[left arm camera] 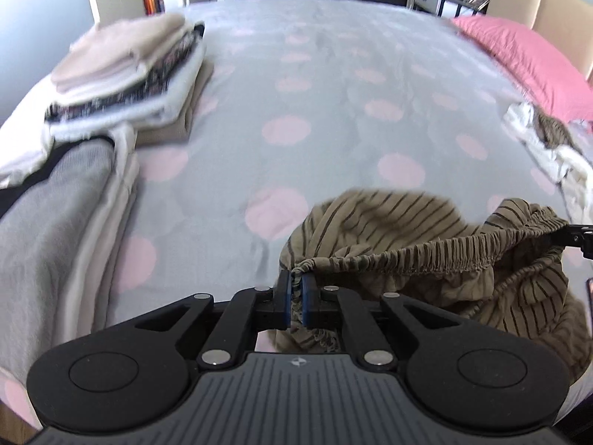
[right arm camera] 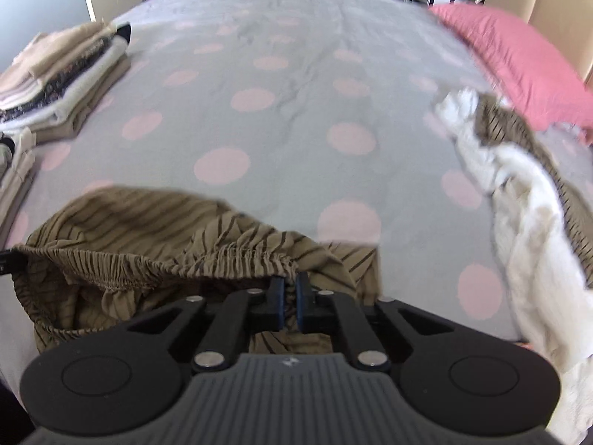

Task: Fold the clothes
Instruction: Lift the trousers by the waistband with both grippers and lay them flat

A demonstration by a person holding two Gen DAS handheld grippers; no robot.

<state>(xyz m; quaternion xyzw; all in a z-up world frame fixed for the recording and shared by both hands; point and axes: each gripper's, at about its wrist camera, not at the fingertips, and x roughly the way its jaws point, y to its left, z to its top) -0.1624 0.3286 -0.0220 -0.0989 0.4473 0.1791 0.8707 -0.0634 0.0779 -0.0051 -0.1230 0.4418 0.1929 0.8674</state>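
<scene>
Left gripper [left arm camera: 295,285] fingers clamped on one end of striped brown garment [left arm camera: 426,222] waistband, lower centre of left view. Right gripper [right arm camera: 291,289] fingers nearly closed, pinching other end of waistband. Elastic stretched between the two, rest of cloth bunched on bed [left arm camera: 315,92]. Folded stack [left arm camera: 126,74] upper left. Pink pillow [right arm camera: 519,63] upper right, white clothes [right arm camera: 526,204] below it.

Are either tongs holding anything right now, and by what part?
Both hold the striped brown garment by its elastic waistband: left tongs pinch one end, right tongs the other, band stretched between them.
</scene>
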